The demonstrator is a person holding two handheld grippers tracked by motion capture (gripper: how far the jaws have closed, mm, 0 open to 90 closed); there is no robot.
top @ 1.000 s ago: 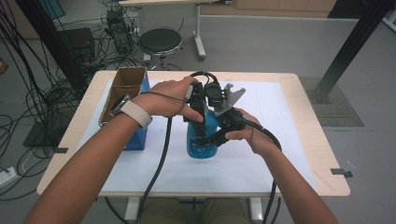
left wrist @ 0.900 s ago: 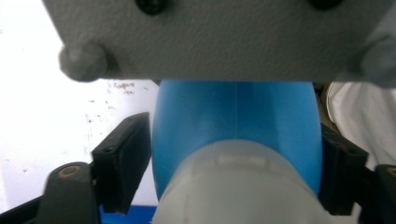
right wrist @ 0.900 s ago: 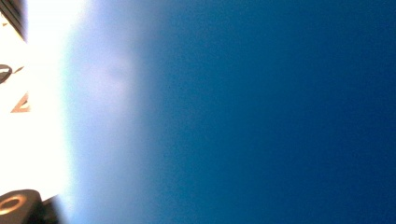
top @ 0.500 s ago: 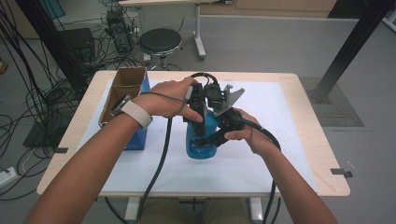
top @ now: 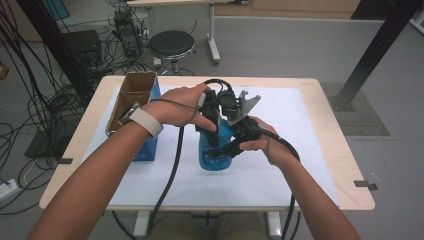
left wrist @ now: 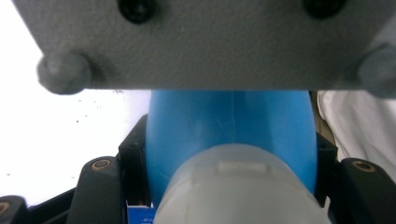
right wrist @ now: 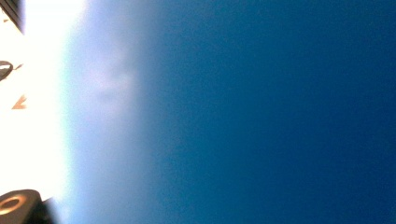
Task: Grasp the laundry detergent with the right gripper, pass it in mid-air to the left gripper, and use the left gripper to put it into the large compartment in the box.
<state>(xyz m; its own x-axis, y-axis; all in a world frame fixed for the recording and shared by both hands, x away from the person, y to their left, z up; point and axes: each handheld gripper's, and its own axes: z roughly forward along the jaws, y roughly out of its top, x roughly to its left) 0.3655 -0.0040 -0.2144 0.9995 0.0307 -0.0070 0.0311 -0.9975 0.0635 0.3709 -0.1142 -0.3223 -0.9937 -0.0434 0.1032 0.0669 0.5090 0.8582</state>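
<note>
A blue bottle [top: 210, 162] stands upright on the white sheet in the middle of the table. My left gripper [top: 216, 131] comes down on its top from above. Its jaws have just been closing, and in the left gripper view they press on both sides of the blue bottle [left wrist: 229, 121], just beyond its pale cap [left wrist: 238, 191]. My right gripper [top: 220, 152] reaches in from the right and is shut on the bottle's body. In the right gripper view the blue bottle [right wrist: 280, 116] is a close blur. A grey plate [left wrist: 201, 42] hangs across the top of the left gripper view.
An open box [top: 134, 95] with blue sides stands at the table's left, close to my left forearm. The white sheet [top: 300, 115] covers most of the wooden table [top: 345, 165]. A black stool [top: 171, 45] and floor cables lie beyond the far edge.
Both hands and the bottle stay where they were; no movement is plain in the high view.
</note>
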